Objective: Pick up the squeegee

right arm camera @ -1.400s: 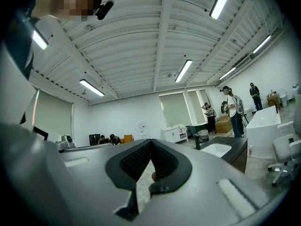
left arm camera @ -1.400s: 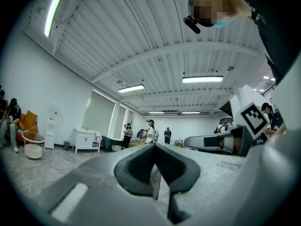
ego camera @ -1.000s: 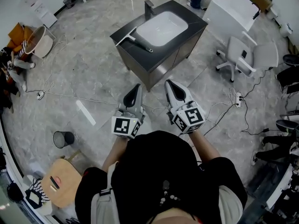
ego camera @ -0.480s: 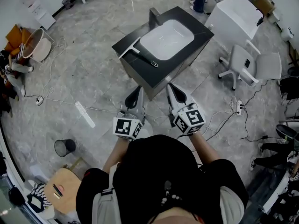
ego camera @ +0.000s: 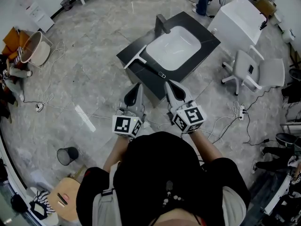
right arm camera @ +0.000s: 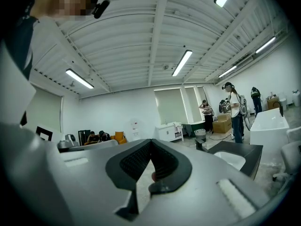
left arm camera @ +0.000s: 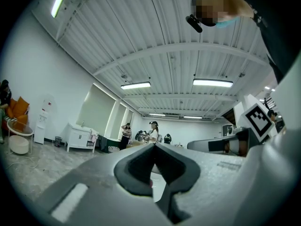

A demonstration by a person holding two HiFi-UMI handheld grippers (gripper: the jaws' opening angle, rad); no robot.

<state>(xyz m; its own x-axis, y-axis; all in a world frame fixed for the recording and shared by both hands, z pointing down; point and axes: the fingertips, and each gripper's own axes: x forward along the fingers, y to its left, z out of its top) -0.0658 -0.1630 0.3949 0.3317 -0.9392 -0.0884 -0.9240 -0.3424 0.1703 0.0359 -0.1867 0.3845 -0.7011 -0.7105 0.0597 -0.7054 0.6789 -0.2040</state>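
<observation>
The squeegee (ego camera: pixel 146 65) lies on the dark countertop (ego camera: pixel 136 66) of a sink cabinet, left of the white basin (ego camera: pixel 175 48). Its white blade is at the far left and its black handle runs toward the near edge. Both grippers are held level in front of the person, just short of the cabinet's near edge. My left gripper (ego camera: pixel 137 87) is shut and holds nothing. My right gripper (ego camera: pixel 169 84) is shut and empty too. In the left gripper view the left gripper (left arm camera: pixel 154 147) has its jaws together. The right gripper (right arm camera: pixel 151 142) looks the same in its own view. Neither gripper view shows the squeegee.
A dark faucet (ego camera: pixel 161 23) stands behind the basin. A white office chair (ego camera: pixel 251 68) and a white table (ego camera: pixel 237 11) are to the right. Cables and a power strip (ego camera: pixel 241 110) lie on the floor. A black bin (ego camera: pixel 66 155) stands at the lower left. People stand at the far end.
The person has walked toward the sink cabinet with both grippers. The cabinet and squeegee now lie much closer to the gripper tips. Both grippers stay shut.
</observation>
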